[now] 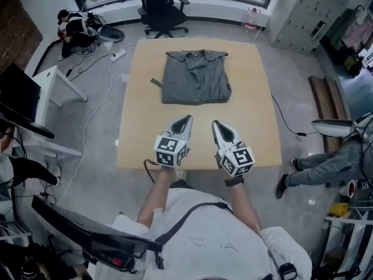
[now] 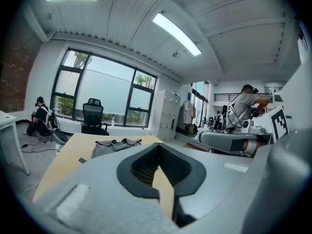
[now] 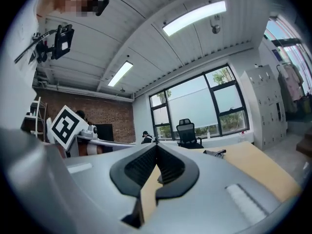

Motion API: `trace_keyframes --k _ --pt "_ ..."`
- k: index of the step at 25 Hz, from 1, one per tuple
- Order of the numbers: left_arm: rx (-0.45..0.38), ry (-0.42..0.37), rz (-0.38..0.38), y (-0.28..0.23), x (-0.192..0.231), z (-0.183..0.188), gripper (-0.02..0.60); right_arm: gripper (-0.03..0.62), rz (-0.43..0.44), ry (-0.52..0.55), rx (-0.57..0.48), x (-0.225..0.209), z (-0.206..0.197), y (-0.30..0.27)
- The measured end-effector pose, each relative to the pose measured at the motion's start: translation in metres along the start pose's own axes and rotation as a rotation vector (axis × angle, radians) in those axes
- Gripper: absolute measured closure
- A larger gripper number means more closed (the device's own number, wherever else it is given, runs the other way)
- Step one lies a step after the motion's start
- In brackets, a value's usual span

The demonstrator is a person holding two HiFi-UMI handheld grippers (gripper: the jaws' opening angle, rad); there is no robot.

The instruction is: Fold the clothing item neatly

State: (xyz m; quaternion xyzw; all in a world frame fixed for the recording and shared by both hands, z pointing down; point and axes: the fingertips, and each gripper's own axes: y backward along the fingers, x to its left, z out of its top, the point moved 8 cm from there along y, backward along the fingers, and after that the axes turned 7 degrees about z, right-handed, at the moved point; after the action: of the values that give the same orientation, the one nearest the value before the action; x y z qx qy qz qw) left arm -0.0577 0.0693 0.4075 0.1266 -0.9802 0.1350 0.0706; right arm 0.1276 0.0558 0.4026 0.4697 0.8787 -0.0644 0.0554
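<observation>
We are looking at office-lab workspace. We are seeing black swivel chair (image 1: 163, 7) by wide windows (image 2: 105, 99), grey metal lockers (image 1: 303, 10), strip lights (image 2: 175, 27), white desk (image 1: 49, 83), power strip (image 1: 118, 55) with cables trailing over concrete floor (image 1: 99, 133), brick wall (image 3: 105, 118). We are noticing person (image 2: 243, 104) standing at cluttered bench.

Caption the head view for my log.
Left gripper and right gripper, shut and empty, over the table's near edge; grey garment lies folded beyond.

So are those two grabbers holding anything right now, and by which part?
Nothing is held. The left gripper and right gripper both have jaws shut on nothing; the grey shirt lies untouched on the table beyond them.
</observation>
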Motion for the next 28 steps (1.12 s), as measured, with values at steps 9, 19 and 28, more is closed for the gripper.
trace_keyframes --k 9,19,28 --pt "-0.052 -0.015 0.113 0.108 -0.127 -0.036 0.58 0.588 -0.054 -0.027 0.01 0.05 -0.019 0.158" --pt "-0.095 -0.05 0.168 0.166 -0.171 -0.034 0.58 0.588 -0.003 -0.004 0.013 0.071 0.002 0.209" --pt "-0.179 -0.08 0.159 0.189 -0.148 -0.008 0.58 0.588 0.078 0.042 0.012 0.116 0.021 0.174"
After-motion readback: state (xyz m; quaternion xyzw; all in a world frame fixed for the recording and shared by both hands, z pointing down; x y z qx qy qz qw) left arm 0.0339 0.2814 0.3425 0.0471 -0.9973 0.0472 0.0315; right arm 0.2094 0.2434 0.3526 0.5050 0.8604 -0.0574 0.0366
